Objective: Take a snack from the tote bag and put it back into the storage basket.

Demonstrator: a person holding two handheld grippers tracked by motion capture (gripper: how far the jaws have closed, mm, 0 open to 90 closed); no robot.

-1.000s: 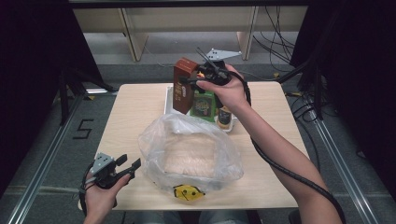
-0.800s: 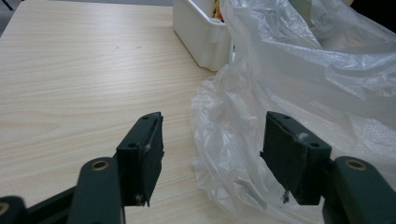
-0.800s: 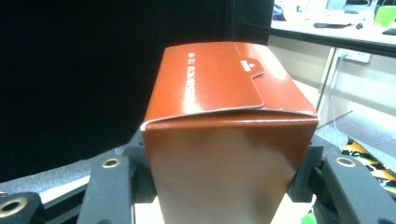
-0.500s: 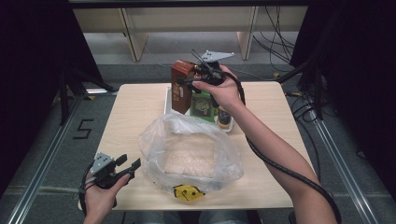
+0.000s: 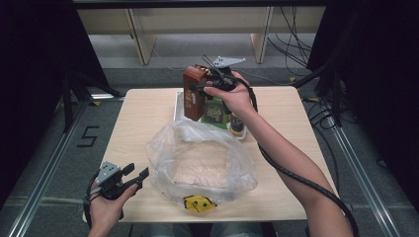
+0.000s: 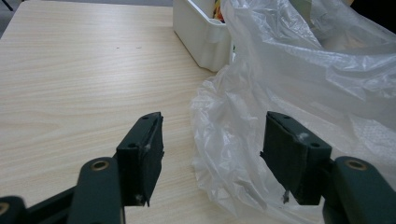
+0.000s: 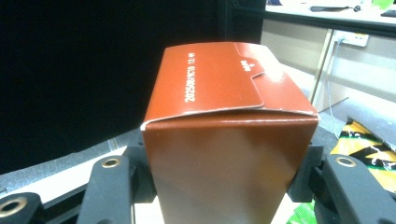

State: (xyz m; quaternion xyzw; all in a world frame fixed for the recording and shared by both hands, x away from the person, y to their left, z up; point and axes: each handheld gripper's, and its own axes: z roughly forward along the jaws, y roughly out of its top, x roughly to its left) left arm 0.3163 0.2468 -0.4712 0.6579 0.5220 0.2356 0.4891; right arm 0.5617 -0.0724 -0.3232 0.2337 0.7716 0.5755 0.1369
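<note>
Right gripper view catches white date print atop the brown box (image 7: 229, 140), right gripper (image 7: 224, 182) pinching it; left gripper (image 6: 215, 158) spread beside the plastic bag (image 6: 299, 84).

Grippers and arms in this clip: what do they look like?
Both grippers, left and right, are black with flat, dark, padded fingers on arms with brass-coloured rivets. Each carries a grey three-cornered plate on top and trails a black cable. The person's forearms are bare, no sleeves in view.
</note>
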